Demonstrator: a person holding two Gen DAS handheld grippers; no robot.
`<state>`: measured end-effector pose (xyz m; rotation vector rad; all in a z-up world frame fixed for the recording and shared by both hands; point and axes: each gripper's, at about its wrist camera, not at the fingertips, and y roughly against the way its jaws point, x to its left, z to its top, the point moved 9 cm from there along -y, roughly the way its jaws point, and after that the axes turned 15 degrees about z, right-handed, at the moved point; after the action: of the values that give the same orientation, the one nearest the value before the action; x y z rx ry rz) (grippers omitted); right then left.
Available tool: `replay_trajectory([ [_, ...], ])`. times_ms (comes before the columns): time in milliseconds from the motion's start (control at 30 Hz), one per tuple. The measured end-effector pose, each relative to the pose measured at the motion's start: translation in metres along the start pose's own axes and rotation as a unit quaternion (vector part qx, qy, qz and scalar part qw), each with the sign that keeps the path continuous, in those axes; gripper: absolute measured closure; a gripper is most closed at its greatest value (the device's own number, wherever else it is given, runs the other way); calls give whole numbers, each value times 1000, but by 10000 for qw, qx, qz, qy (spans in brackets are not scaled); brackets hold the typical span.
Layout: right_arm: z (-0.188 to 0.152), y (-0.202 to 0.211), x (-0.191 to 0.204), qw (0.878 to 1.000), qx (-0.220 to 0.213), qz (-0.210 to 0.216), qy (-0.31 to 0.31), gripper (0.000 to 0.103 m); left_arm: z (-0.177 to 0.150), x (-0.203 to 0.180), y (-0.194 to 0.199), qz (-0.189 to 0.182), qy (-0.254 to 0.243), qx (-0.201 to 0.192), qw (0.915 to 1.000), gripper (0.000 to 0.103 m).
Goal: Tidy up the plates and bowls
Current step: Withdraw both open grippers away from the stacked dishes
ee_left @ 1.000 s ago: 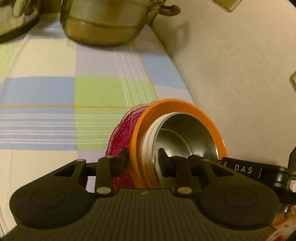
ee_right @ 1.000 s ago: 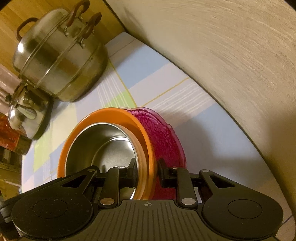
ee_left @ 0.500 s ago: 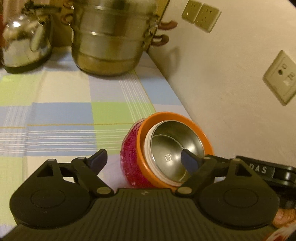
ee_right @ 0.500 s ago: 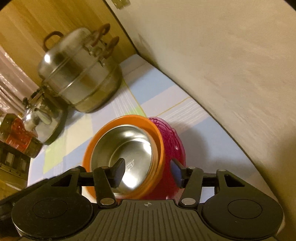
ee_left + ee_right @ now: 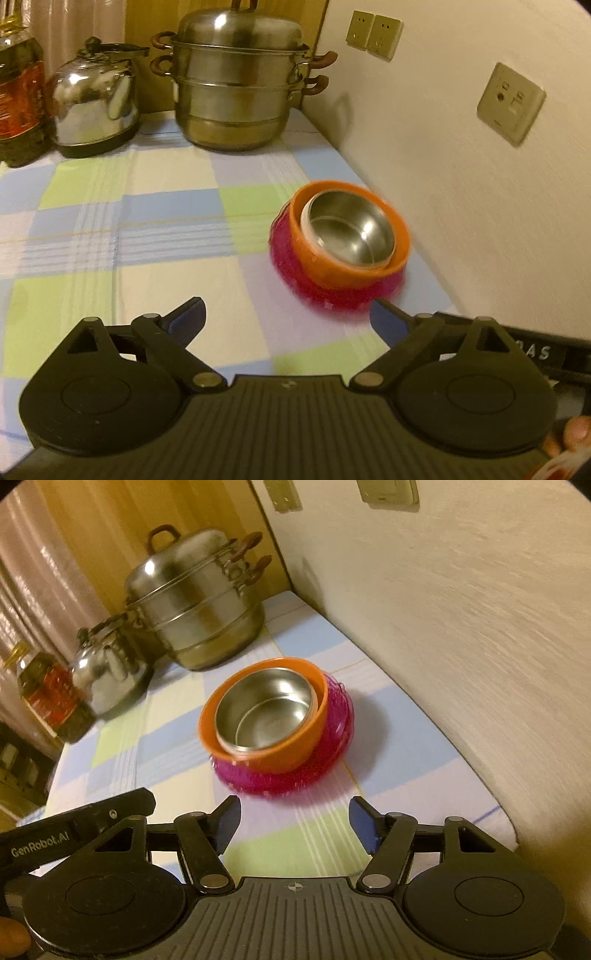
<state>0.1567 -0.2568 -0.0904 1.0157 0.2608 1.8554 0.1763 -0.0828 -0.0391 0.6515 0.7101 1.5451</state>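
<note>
The bench [image 5: 155,236] is the largest thing here, covered with a soft checked cloth of pale blue, green and cream squares; it runs along a rough plastered wall [image 5: 480,206]. Taking the tiered steel steamer pot [image 5: 240,85] at the back as the landmark: it stands in the corner against the wall, likely parked out of the working area, smooth and domed with curved brown handles. Just to the left of the steamer pot sits a shiny rounded kettle [image 5: 94,99], and further left a bottle of oil [image 5: 18,96].

In front of the steamer pot, close to the wall, the dishes sit nested by size, which suits tidying them into one stack: a ribbed translucent magenta plate [image 5: 325,753] at the bottom, a smooth orange bowl [image 5: 295,738] in it, and a polished steel bowl [image 5: 266,709] innermost. The stack looks tilted rather than flat, though blur makes that uncertain.

Nearest the cameras, well short of the stack, both tools are free of it. The left hand-held gripper [image 5: 286,317] is released, its jaws opening wide with nothing between them. The right hand-held gripper [image 5: 293,823] is likewise released and opening, empty.
</note>
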Motion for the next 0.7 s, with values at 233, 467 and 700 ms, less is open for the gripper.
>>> replay_trajectory([
  [233, -25, 25, 13, 9992, -8, -93, 400, 37, -32, 14, 22, 280, 101, -20, 9996, 9],
  [467, -49, 38, 20, 9984, 47, -114, 551, 37, -55, 17, 39, 243, 287, -11, 9993, 9],
  [700, -62, 50, 26, 9973, 33, -195, 708, 37, -71, 18, 49, 255, 303, 25, 9992, 9],
])
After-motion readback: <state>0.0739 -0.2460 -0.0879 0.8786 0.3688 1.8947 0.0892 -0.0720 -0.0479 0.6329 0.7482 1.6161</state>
